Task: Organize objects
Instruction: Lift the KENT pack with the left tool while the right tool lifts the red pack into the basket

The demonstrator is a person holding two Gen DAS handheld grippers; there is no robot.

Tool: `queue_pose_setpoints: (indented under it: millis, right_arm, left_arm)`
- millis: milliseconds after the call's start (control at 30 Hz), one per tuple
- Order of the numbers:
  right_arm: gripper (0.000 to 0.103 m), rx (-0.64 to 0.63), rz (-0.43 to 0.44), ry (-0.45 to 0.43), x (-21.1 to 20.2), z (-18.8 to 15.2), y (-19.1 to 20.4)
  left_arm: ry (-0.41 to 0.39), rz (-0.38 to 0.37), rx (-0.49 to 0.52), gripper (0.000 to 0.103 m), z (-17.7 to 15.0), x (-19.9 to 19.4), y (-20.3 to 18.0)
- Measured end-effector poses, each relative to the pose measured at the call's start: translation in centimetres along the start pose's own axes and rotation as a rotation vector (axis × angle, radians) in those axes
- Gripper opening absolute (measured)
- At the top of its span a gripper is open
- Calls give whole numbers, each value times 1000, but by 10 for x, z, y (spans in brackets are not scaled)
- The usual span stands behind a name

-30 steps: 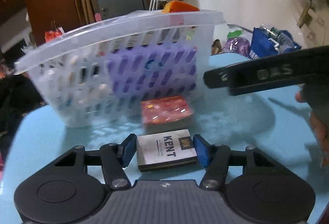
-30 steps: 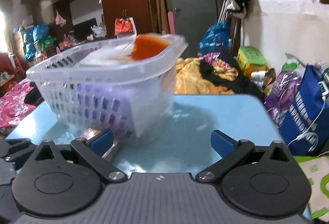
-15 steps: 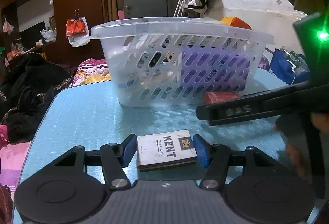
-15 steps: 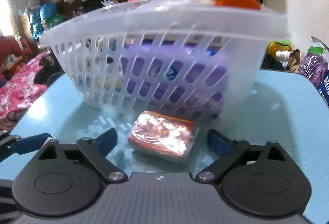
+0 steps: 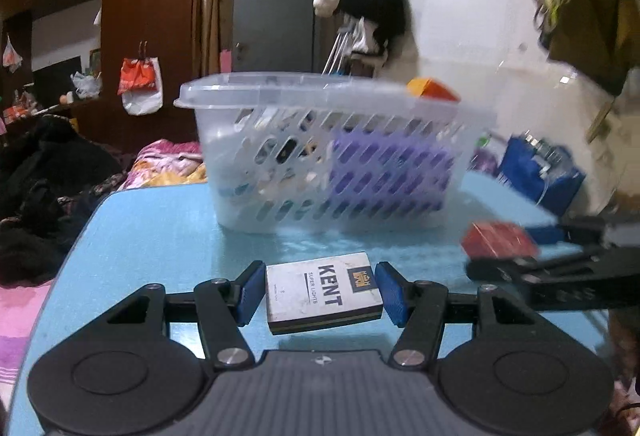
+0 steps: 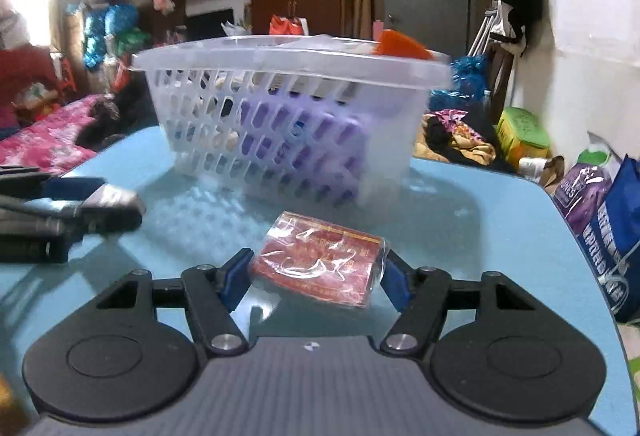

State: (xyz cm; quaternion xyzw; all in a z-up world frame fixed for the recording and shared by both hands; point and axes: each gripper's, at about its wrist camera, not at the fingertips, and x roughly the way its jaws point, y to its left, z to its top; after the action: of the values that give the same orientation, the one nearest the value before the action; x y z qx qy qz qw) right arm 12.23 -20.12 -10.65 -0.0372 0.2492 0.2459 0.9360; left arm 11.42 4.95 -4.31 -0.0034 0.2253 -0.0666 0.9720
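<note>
1. Two grippers, each with a pack between its pads. Since half a second ago the right gripper (image 6: 314, 278) has gone from spread wide around the red cellophane-wrapped pack (image 6: 320, 270) to closed on it, blue pads touching both short ends.
2. Red pack then lay flat on the blue table (image 6: 492, 236) just in front of the basket (image 6: 280, 116). Now it sits tilted between the right pads. Whether it is clear of the table I cannot tell.
3. Basket looks farther from the right camera than half a second ago, when it filled most of that view. Table surface shows between it and the red pack.
4. Left gripper (image 5: 316, 294) unchanged: still clamped on the white KENT pack (image 5: 322, 292), label up, pads against both sides, as in both earlier frames.
5. From the left view the basket (image 5: 320, 152) has shifted further off and sits mid-frame. Purple item (image 5: 390, 172) visible through its slots, orange item (image 5: 430, 90) poking above the rim.
6. Pose: left gripper held level, low over the near table edge, pointing toward the basket. KENT pack appears slightly above the surface, with a shadow beneath it.
7. Right gripper shows at the right edge of the left view (image 5: 516, 248), blurred, carrying the red pack (image 5: 498, 240) beside the basket's right end.
8. Left gripper shows at the left edge of the right view (image 6: 86, 202), blurred, holding the pale pack (image 6: 114, 198). The two grippers are near each other, side by side, both facing the basket.
</note>
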Motion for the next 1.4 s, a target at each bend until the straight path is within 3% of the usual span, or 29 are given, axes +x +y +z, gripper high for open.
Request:
queue_pose_setpoints:
  millis: [200,400,600,867,1200,1400]
  right_arm:
    - [70,-17,-1,-62,-35,-20,-20]
    - [70,-25,41,-148,-44,-10,-20]
    - [70,-30,66,-204,-53,18,-20]
    - [70,-106,54,-280,-62,74,-5]
    - [70,-114,57,-294,-46,103,-2]
    - [70,-151,17,-307,-19,125,-1]
  left_arm:
    - [-83,-27,-11,63,-4,-21,-14]
    - [-126,-35,-11,63,0,-37,-15]
    - [-189,-41,-13,63,17,-56,-8]
    - [-265,-29,13,63,63,-67,-6]
    - [-259,4,18,63,112,-54,3]
    - [-227,19,46,63,142,-24,2]
